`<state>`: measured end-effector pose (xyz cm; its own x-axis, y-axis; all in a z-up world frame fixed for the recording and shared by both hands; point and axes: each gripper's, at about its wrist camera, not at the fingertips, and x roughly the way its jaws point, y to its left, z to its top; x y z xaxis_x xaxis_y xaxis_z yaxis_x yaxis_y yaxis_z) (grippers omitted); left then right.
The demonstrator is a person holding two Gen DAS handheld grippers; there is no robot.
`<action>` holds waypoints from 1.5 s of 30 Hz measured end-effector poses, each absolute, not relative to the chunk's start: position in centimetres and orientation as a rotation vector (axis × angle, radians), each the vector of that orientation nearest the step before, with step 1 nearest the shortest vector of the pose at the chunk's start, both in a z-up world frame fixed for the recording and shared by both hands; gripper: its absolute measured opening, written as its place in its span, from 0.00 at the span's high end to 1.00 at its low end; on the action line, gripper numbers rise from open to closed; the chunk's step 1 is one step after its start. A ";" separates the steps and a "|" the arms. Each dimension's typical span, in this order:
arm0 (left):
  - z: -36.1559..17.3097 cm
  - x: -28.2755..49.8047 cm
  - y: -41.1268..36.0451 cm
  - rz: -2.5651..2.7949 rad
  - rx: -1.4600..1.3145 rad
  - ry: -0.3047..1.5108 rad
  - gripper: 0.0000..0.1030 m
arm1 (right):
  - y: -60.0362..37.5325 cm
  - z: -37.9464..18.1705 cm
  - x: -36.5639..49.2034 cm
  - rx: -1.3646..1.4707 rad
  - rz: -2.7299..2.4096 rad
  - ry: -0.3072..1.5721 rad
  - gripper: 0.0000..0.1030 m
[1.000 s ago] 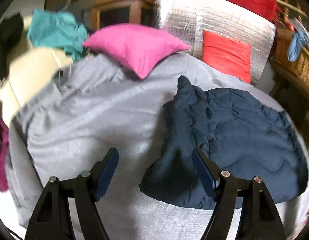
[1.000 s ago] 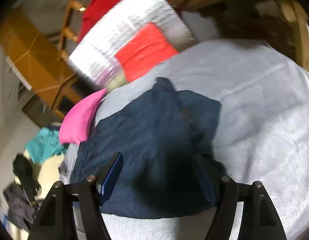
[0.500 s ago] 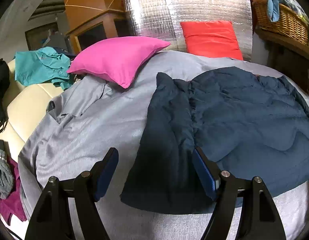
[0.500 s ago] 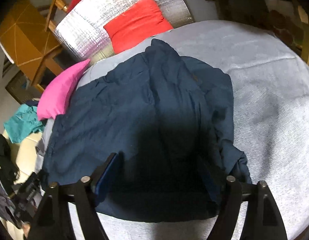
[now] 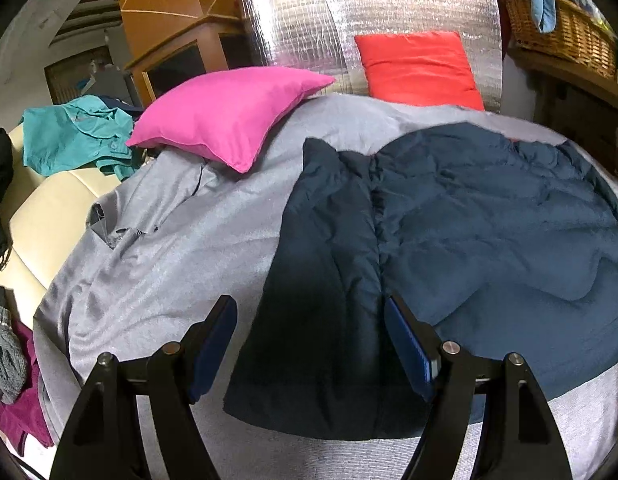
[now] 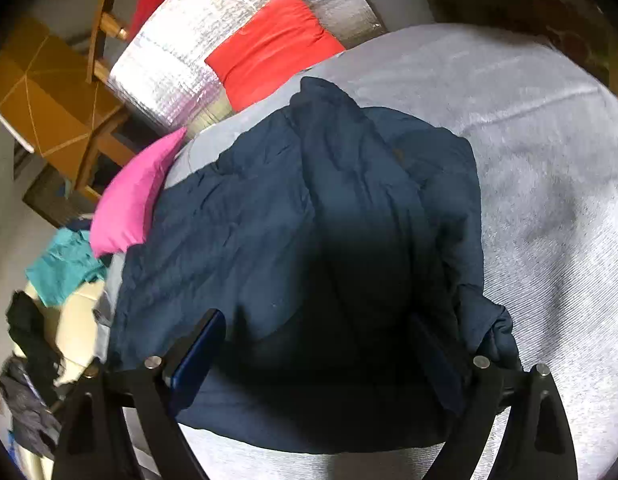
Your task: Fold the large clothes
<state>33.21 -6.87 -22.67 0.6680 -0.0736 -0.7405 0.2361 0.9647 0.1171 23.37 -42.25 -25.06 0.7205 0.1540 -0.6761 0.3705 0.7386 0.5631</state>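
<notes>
Centrally, a navy padded jacket [image 5: 449, 232] lies spread on a grey cover [image 5: 181, 248] that drapes a wide cushioned surface — what furniture lies beneath cannot be told. In the left wrist view the jacket fills the centre and right of the frame. The left gripper [image 5: 309, 344] hangs above the jacket's near left edge, jaws wide and gripping nothing. The right gripper [image 6: 317, 356] hangs above the jacket's shadowed near part; its jaws are opening, fabric beneath them but not pinched.

Room layout, left wrist view:
- Pink cushion [image 5: 229, 116] — upper left, on the cover.
- Red cushion [image 5: 417, 68] against a silver foil panel [image 5: 349, 20], top centre.
- Wicker basket [image 5: 565, 36], upper right.
- Teal garment [image 5: 77, 136] on cream upholstery [image 5: 41, 208], left edge.
</notes>
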 end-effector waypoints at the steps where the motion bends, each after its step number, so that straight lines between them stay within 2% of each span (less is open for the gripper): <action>1: -22.9 33.3 -7.0 -0.177 0.214 0.831 0.26 | -42.5 -25.1 23.3 0.771 -0.125 0.769 0.09; 9: -24.4 34.1 -6.4 -0.214 0.149 0.935 0.23 | -44.1 -25.5 22.4 0.869 -0.079 0.749 0.14; 11: -23.8 33.8 -5.4 -0.214 0.077 0.960 0.23 | -44.2 -25.2 22.0 0.874 -0.075 0.735 0.17; 17: -21.8 29.6 -1.6 -0.293 -0.235 0.946 0.22 | -42.7 -23.5 19.2 0.941 0.110 0.642 0.15; 23: -26.3 28.4 0.5 -0.318 -0.581 1.153 0.20 | -38.5 -26.5 16.2 1.089 0.213 0.664 0.15; 28: -27.4 30.7 0.7 -0.244 -0.721 1.116 0.20 | -38.4 -29.5 16.0 1.171 0.053 0.666 0.15; 33: -29.5 33.2 -0.7 -0.267 -0.818 1.134 0.21 | -41.2 -30.4 17.2 1.259 -0.082 0.559 0.17; 35: -29.6 33.6 -0.7 -0.259 -0.817 1.114 0.31 | -41.7 -30.4 17.7 1.261 -0.118 0.530 0.22; 37: -28.9 34.3 -0.4 -0.269 -0.811 1.088 0.47 | -41.7 -30.3 18.2 1.242 -0.134 0.534 0.52; 40: -27.6 34.4 -0.8 -0.291 -0.739 1.034 0.62 | -41.2 -29.5 18.6 1.193 -0.151 0.523 0.62; 42: -26.5 33.9 -1.2 -0.294 -0.676 0.998 0.67 | -40.1 -27.7 18.8 1.081 -0.164 0.507 0.64; 45: -26.5 33.5 -1.5 -0.282 -0.619 1.001 0.68 | -39.2 -26.2 18.6 0.986 -0.170 0.490 0.64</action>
